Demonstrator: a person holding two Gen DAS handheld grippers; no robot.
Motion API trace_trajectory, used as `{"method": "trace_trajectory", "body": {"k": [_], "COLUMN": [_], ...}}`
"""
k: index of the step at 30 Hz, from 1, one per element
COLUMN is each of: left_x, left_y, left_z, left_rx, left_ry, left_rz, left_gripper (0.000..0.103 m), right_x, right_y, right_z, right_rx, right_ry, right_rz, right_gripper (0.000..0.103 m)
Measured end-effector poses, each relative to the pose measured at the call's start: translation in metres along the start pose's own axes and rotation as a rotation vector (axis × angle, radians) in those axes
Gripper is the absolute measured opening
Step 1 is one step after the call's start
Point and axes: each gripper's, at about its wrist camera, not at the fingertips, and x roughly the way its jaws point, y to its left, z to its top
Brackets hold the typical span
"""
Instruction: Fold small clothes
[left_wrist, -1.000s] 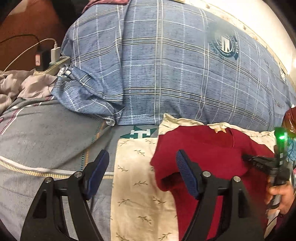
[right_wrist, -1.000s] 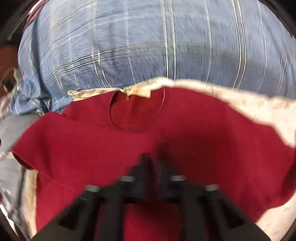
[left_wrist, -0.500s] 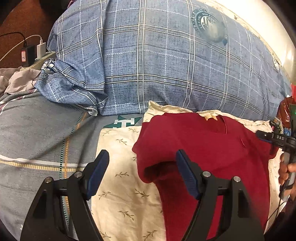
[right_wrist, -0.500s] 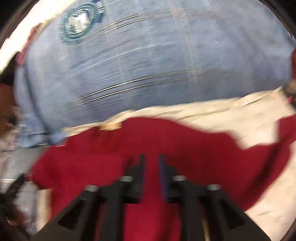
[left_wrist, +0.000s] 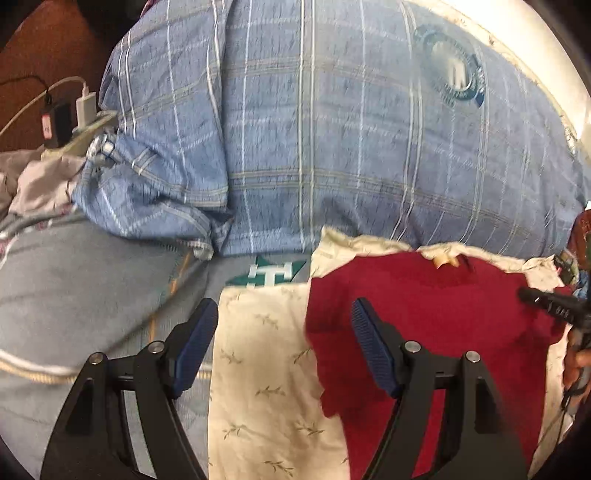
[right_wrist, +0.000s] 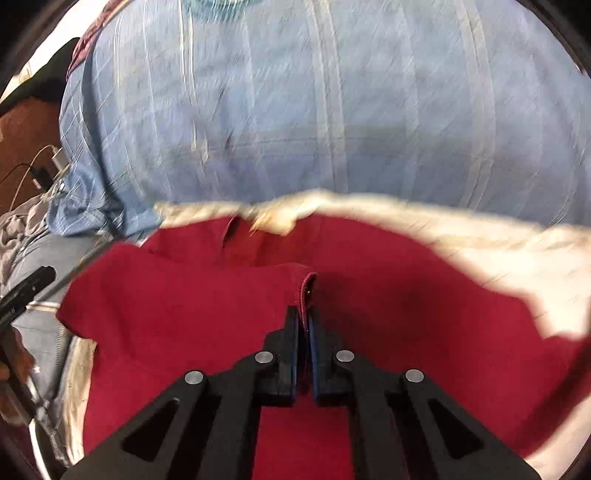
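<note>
While the left claw (left_wrist: 284, 347) hangs wide and empty over the cream cloth (left_wrist: 266, 369) beside the red shirt's (left_wrist: 436, 314) left edge, the shirt lies spread on that cloth before a blue pillow (left_wrist: 332, 147), and the right claw (right_wrist: 303, 325) pinches its hemmed edge.

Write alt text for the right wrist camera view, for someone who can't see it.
The right gripper is shut on a hemmed edge of a red shirt, which is spread on a cream cloth. A large blue plaid pillow fills the blurred background.
</note>
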Motion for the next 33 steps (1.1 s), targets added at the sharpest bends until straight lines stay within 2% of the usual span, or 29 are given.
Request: {"method": "trace_trajectory", "body": {"k": [3,5,6,7,8,9,10,11,12,13,14,16,18,19,21,22,24,27,30,33], "left_x": [-0.009,-0.003,0.000,0.002,0.001,0.000,-0.001,0.000,0.001,0.002,0.002,0.000,0.004,0.006,0.009,0.011,0.014,0.018,0.019,0.019], "left_y": [-0.004,-0.010,-0.012,-0.015,-0.017,-0.018,-0.016,-0.012,-0.010,-0.009,-0.008,-0.006,-0.005,-0.006,-0.008,-0.008,-0.003,0.014,0.028,0.032], "left_z": [-0.006,-0.018,-0.024,-0.029,-0.039,-0.046,-0.055,-0.066,-0.072,-0.075,-0.078,-0.077,-0.074,-0.074,-0.075,-0.077,-0.082,-0.082,-0.079,-0.080], "left_rx": [0.017,0.021,0.024,0.025,0.026,0.022,0.006,-0.035,-0.047,-0.039,-0.022,-0.026,-0.056,-0.063,-0.039,-0.023,-0.016,-0.051,-0.097,-0.102], "left_ry": [-0.003,0.019,0.027,0.028,0.009,-0.005,-0.001,0.041,0.066,0.078,0.077,0.056,0.065,0.069,0.062,0.057,0.063,0.070,0.065,0.054], "left_rz": [-0.006,-0.019,-0.020,-0.019,-0.024,-0.017,0.009,0.045,0.036,0.017,0.028,0.055,0.006,-0.008,-0.001,0.015,0.022,0.024,0.010,0.005], "left_gripper": [0.074,0.074,0.074,0.074,0.074,0.074,0.074,0.074,0.074,0.074,0.074,0.074,0.074,0.074,0.074,0.074,0.074,0.074,0.074,0.074], "right_x": [-0.018,-0.004,0.002,0.011,0.016,0.016,0.005,-0.007,-0.015,-0.018,-0.020,-0.018,-0.003,0.007,0.036,0.044,0.063,0.102,0.133,0.124], "right_y": [-0.024,-0.037,-0.041,-0.043,-0.042,-0.041,-0.042,-0.044,-0.038,-0.025,-0.009,0.036,0.081,0.096,0.137,0.149,0.177,0.212,0.230,0.216], "right_z": [-0.001,-0.011,-0.017,-0.021,-0.022,-0.025,-0.029,-0.033,-0.033,-0.029,-0.024,-0.014,-0.002,0.002,0.008,0.007,0.000,-0.008,-0.006,0.007], "right_rx": [0.003,0.013,0.021,0.002,-0.017,-0.015,0.037,0.090,0.131,0.121,0.084,-0.004,-0.066,-0.087,-0.154,-0.183,-0.251,-0.285,-0.223,-0.183], "right_ry": [-0.025,0.014,0.017,0.038,0.062,0.067,0.029,0.000,-0.020,-0.029,-0.036,-0.060,-0.042,-0.014,0.056,0.078,0.145,0.209,0.271,0.258], "right_rz": [-0.135,-0.143,-0.158,-0.209,-0.247,-0.262,-0.220,-0.162,-0.062,0.036,0.117,0.202,0.298,0.329,0.328,0.323,0.347,0.326,0.379,0.461], "right_gripper": [0.004,0.006,0.009,0.013,0.023,0.024,0.024,0.030,0.036,0.049,0.052,0.052,0.052,0.048,0.046,0.037,0.025,0.015,0.013,0.013]}}
